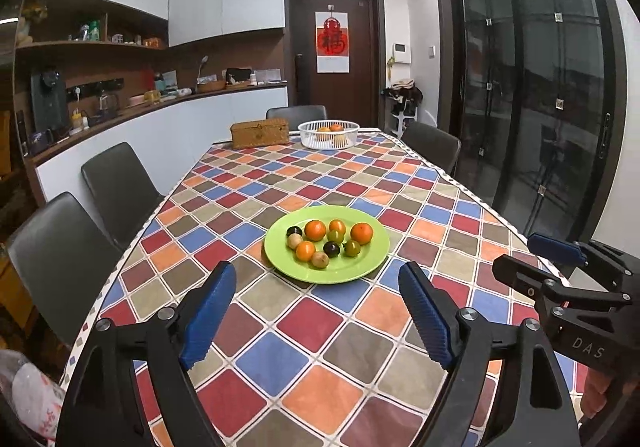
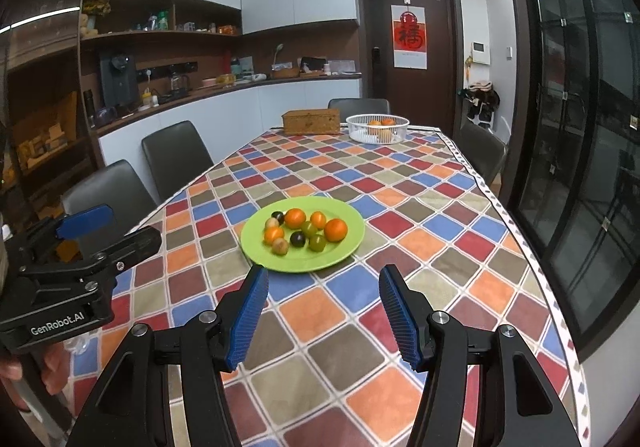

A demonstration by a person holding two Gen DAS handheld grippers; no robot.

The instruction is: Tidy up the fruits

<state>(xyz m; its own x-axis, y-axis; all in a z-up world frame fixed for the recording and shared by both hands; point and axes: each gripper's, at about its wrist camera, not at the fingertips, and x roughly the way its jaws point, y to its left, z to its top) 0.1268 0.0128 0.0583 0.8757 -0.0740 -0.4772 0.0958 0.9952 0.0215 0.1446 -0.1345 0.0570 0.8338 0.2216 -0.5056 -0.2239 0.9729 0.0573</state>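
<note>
A green plate [image 1: 372,259] [image 2: 260,251] lies mid-table with several small fruits: oranges [image 1: 315,230] [image 2: 335,229], green ones [image 1: 352,248], dark plums [image 1: 331,248] [image 2: 297,238] and tan ones [image 1: 320,259]. A white basket [image 1: 329,134] [image 2: 377,128] at the far end holds oranges. My left gripper [image 1: 318,283] is open and empty, just short of the plate. My right gripper [image 2: 324,285] is open and empty, also just short of the plate. Each gripper shows at the edge of the other's view.
A woven box [image 1: 260,133] [image 2: 311,121] stands beside the basket. The table has a checked cloth [image 1: 304,327]. Dark chairs [image 1: 120,187] line the left side and far end. Glass doors [image 1: 540,87] are at the right.
</note>
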